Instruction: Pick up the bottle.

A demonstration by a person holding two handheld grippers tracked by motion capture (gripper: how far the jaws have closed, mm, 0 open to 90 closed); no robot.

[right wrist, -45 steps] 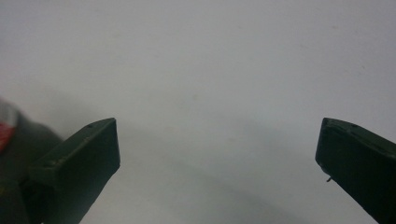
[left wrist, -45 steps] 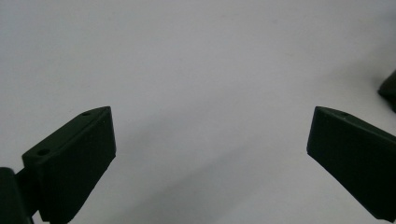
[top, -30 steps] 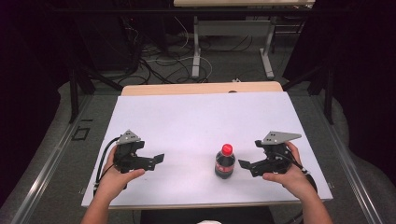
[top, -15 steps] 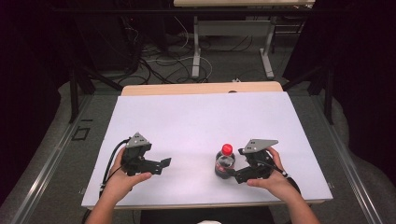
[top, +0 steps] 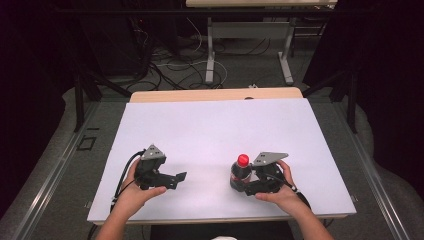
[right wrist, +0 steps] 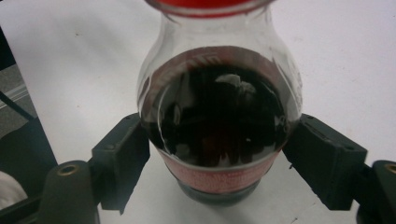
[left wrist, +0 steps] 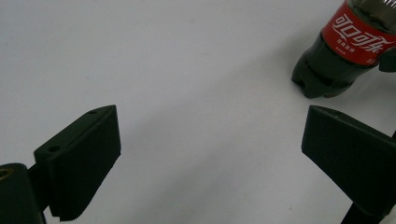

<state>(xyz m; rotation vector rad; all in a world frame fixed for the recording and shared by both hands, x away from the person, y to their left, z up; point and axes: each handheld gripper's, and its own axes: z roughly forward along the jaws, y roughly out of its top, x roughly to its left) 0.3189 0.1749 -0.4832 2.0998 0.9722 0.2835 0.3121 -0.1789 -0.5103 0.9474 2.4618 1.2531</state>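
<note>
The cola bottle (top: pixel 240 173) stands upright between the right hand-held gripper (top: pixel 248 182) jaws, which touch its sides.

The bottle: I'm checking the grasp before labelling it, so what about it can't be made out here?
- Bottle contact: in the right gripper view the right tool's jaws flank the label; touching or not is unclear.
- Cap: cut off by the top edge there.
- Label text: in the left gripper view, cut off by the top edge.
- Base: in the high view, hidden behind the right tool.

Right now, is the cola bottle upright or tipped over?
Upright. The cola bottle stands on its base on the white table, red cap on top.
</note>
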